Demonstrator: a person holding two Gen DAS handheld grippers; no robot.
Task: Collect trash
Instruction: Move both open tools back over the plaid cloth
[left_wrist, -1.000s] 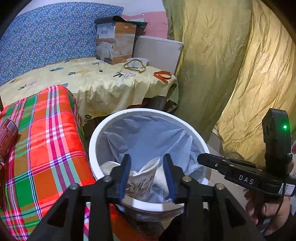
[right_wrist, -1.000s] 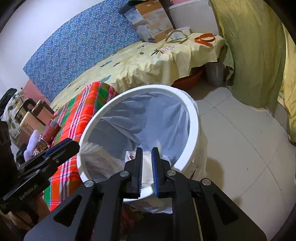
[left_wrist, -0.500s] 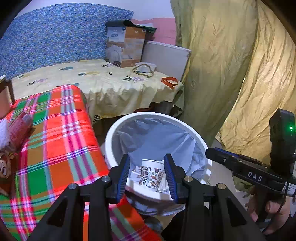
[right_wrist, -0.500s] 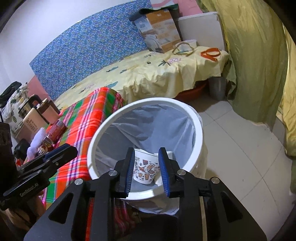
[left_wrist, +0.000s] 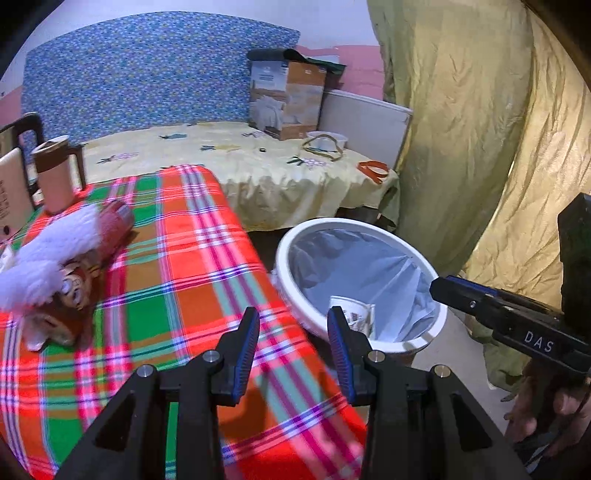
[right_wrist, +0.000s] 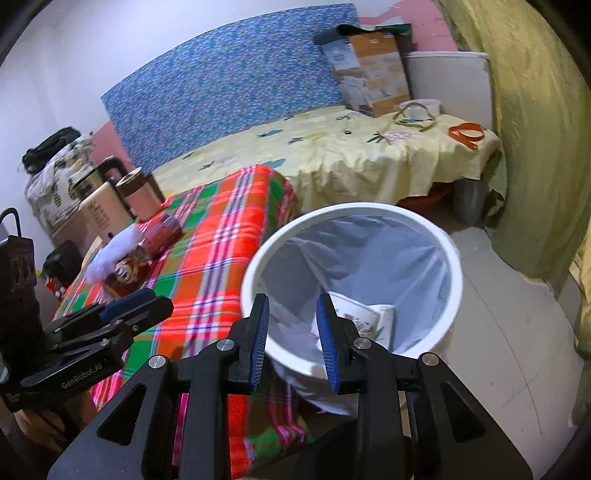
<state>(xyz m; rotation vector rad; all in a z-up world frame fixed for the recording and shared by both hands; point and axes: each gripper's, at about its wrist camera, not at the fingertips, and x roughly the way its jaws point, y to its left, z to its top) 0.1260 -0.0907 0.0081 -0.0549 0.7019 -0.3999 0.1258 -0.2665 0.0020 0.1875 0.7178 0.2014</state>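
A white trash bin (left_wrist: 391, 343) with a pale liner stands on the floor beside the plaid-covered table (left_wrist: 177, 266); it also shows in the right wrist view (right_wrist: 369, 210). Printed paper cups (right_wrist: 364, 321) lie inside it, one also visible in the left wrist view (left_wrist: 354, 314). My left gripper (left_wrist: 293, 350) is open and empty over the table's edge, left of the bin. My right gripper (right_wrist: 291, 339) is open and empty above the bin's near rim. On the table's far left lie a white tissue wad (left_wrist: 48, 254), a red can (left_wrist: 114, 225) and a printed cup (left_wrist: 70, 295).
A brown mug (left_wrist: 55, 177) and a kettle (right_wrist: 99, 199) stand at the table's back. A bed with a yellow sheet (left_wrist: 236, 166) is behind, with a cardboard box (left_wrist: 284, 99). Olive curtains (left_wrist: 480, 129) hang to the right. Tiled floor (right_wrist: 517, 332) lies right of the bin.
Both grippers let go of their paper cups into the bin and opened. Both pulled back and swung left, bringing the table and its litter into view.
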